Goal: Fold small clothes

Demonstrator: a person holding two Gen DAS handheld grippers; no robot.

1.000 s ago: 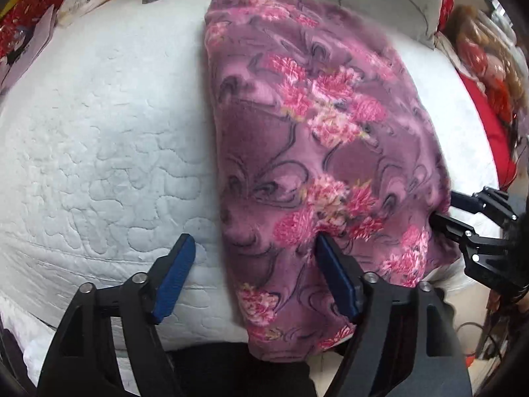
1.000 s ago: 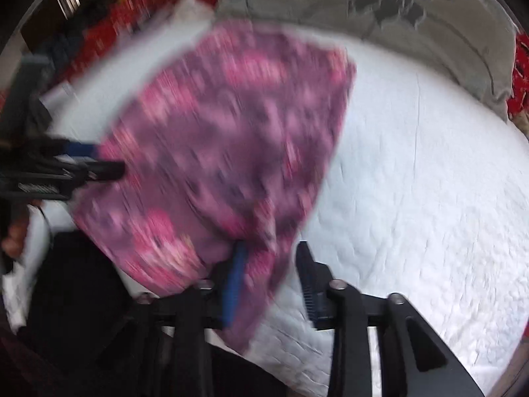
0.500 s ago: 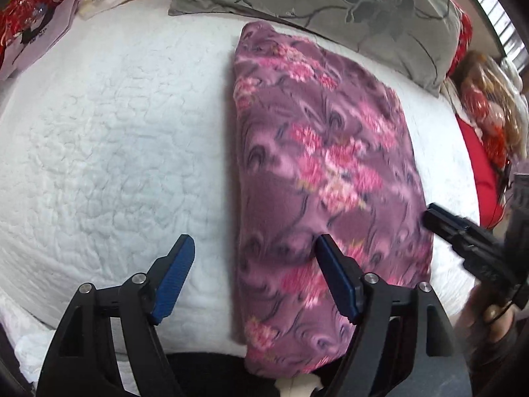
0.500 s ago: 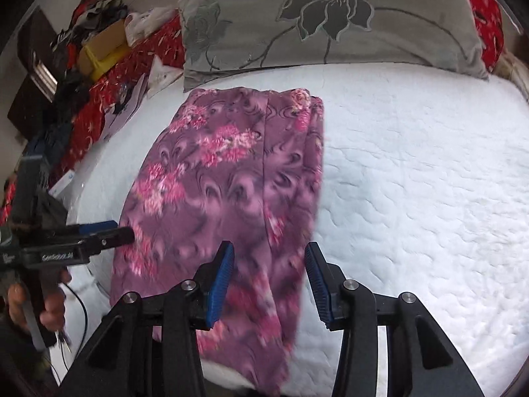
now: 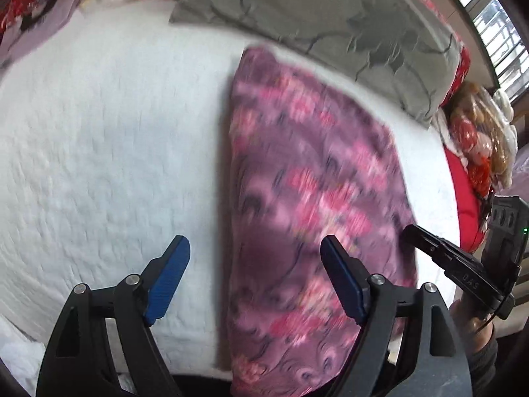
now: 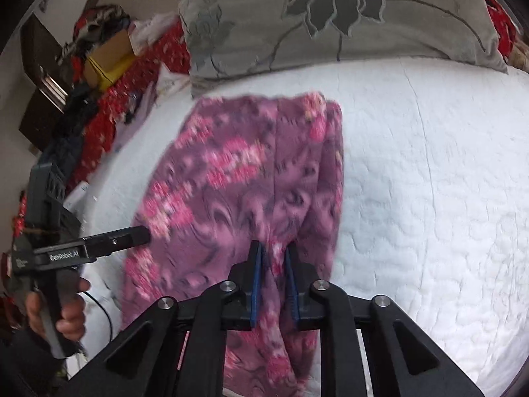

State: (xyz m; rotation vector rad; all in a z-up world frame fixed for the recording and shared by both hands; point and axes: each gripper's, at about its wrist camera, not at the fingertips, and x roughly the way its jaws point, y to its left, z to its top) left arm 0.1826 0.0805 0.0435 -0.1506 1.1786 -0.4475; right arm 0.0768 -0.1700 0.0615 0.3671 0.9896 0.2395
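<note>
Left wrist view. The floral purple garment [image 5: 314, 205] lies as a long folded strip on the white quilted bedspread [image 5: 99, 152], its far end near the grey flowered pillow [image 5: 330, 26] and its near end hanging over the bed's front edge. The left gripper [image 5: 254, 278] hovers above the strip's left margin with its blue fingers [image 5: 168, 278] spread wide and opening further; one finger stands over bare quilt, the other over cloth, and neither pinches anything. This straddling stance suits a grasp on the folded edge. The right gripper [image 5: 426, 241] enters from the right, at the strip's opposite margin.

Right wrist view. The same garment [image 6: 238, 192] runs away from the camera toward the pillow [image 6: 330, 16], a lengthwise seam or fold line visible near its middle. The right gripper [image 6: 274, 258] has its jaws closing, with a ridge of fabric bunched up between the blue fingers [image 6: 256, 278]; the pads appear to pinch it already. Gripping at the near end would let the strip be carried over toward the far end. The left gripper [image 6: 125, 238], held by a hand [image 6: 62, 311], points at the strip's left margin without touching cloth.
</note>
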